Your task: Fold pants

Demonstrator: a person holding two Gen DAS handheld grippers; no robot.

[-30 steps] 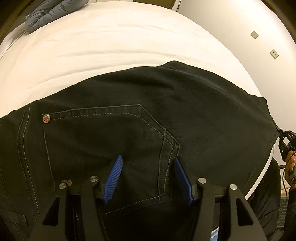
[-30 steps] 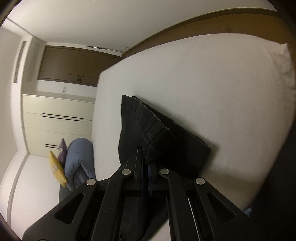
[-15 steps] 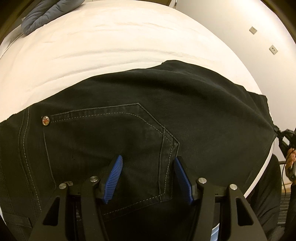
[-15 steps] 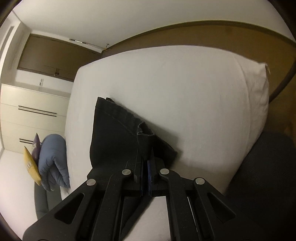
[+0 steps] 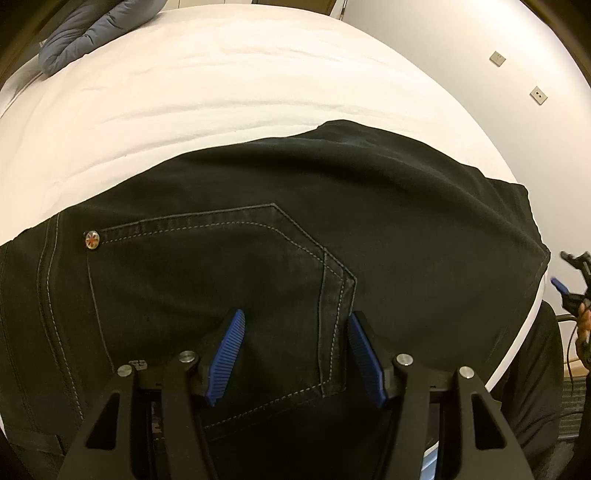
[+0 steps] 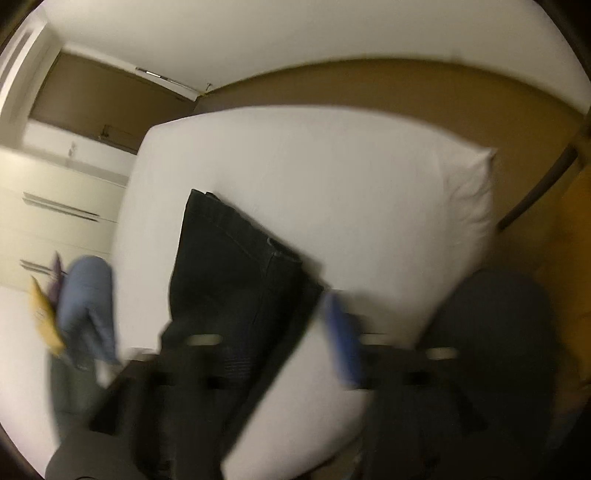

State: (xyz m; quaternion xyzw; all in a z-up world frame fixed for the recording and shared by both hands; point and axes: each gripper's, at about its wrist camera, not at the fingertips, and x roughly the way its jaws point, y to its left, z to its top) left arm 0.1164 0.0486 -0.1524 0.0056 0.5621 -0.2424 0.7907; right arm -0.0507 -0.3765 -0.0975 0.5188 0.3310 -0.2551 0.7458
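Black pants (image 5: 258, 229) lie flat on a white bed (image 5: 221, 92), back pocket with a metal rivet (image 5: 91, 239) facing up. My left gripper (image 5: 295, 332) is open, its blue pads just above the pocket, holding nothing. My right gripper (image 5: 569, 280) shows at the far right of the left wrist view, off the leg end of the pants, with its jaws apart. In the blurred right wrist view the pants (image 6: 229, 280) lie on the bed (image 6: 332, 177) and one blue pad (image 6: 341, 339) shows wide to the right; the gripper is open and empty.
A grey-blue quilted garment (image 5: 92, 33) lies at the far left corner of the bed; it also shows in the right wrist view (image 6: 86, 306) beside a yellow item (image 6: 42, 317). A pillow (image 6: 461, 206), a wooden headboard and white drawers (image 6: 48, 214) surround the bed.
My right gripper has let go of the pant leg end, opened, and pulled back; the leg end now lies on the bed. My left gripper has stayed open over the pocket.
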